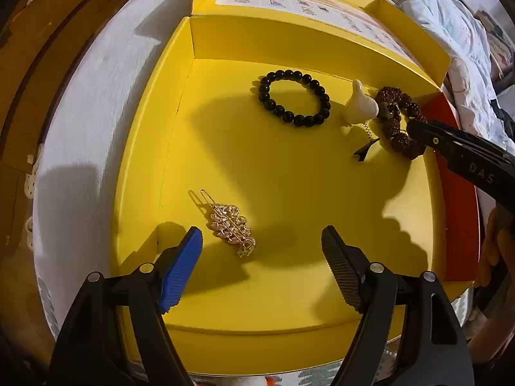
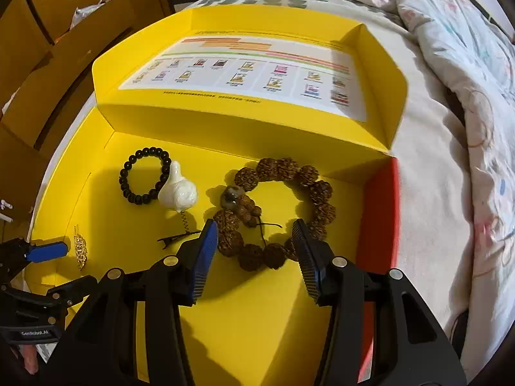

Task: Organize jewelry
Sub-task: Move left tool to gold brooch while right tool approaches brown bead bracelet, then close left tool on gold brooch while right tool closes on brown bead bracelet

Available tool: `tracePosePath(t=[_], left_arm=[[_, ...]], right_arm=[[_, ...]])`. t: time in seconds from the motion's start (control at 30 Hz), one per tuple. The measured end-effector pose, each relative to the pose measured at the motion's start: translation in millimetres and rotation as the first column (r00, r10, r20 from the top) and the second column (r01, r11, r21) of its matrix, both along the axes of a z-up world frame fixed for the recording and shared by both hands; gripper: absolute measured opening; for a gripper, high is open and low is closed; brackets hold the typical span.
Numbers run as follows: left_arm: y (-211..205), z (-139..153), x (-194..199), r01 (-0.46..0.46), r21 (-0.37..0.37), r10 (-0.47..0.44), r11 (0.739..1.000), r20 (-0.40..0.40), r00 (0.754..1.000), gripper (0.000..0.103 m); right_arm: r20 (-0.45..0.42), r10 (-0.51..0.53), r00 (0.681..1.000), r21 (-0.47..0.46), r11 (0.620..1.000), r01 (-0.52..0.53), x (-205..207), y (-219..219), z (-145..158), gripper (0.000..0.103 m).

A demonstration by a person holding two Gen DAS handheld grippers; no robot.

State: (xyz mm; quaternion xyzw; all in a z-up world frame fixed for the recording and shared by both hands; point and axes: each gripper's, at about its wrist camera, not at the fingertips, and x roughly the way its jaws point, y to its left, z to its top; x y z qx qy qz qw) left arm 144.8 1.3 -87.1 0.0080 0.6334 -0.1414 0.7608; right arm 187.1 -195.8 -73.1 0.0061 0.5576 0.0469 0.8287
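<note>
An open yellow box holds the jewelry. A gold hair clip lies near its front left. A black bead bracelet lies at the back, and a white bird clip beside it. A brown seed bracelet lies at the right. My left gripper is open and empty just in front of the gold clip. My right gripper is open, its fingers straddling the near part of the brown bracelet.
The box lid stands open at the back with a printed sheet on it. The box sits on a bed with a rumpled quilt to the right. Wooden cabinets stand at the left.
</note>
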Motion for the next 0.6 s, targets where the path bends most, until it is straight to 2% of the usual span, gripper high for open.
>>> tracePosePath(t=[0.17,0.27,0.3,0.33,0.6], left_arm=[[0,-1,0,-0.001,0.02,0.001,1.0,0.007,1.0,0.071],[-1,-1,0,0.002,0.035,-0.002,0.999,0.02,1.0,0.061],[-3,-1,1,0.006,0.033,-0.007,0.999,0.018,1.0,0.051],[-3,-3,1,0.011,0.014,-0.011,1.0,0.0,1.0,0.048],[-6,-7,1,0.016,0.018,-0.016,1.0,0.004,1.0,0.048]], right_arm=[[-0.013,0.046,0.999,-0.045,0.998,-0.047,5,14,-7,0.051],[-0.025,0.063,0.998,-0.101,0.993,-0.065,7,21,-14,0.051],[-0.028,0.06,0.998,-0.111,0.992,-0.063,8,22,-16,0.051],[-0.031,0.056,0.998,-0.109,0.992,-0.059,9,22,-18,0.051],[-0.037,0.063,0.997,-0.116,0.991,-0.067,13,25,-27,0.052]])
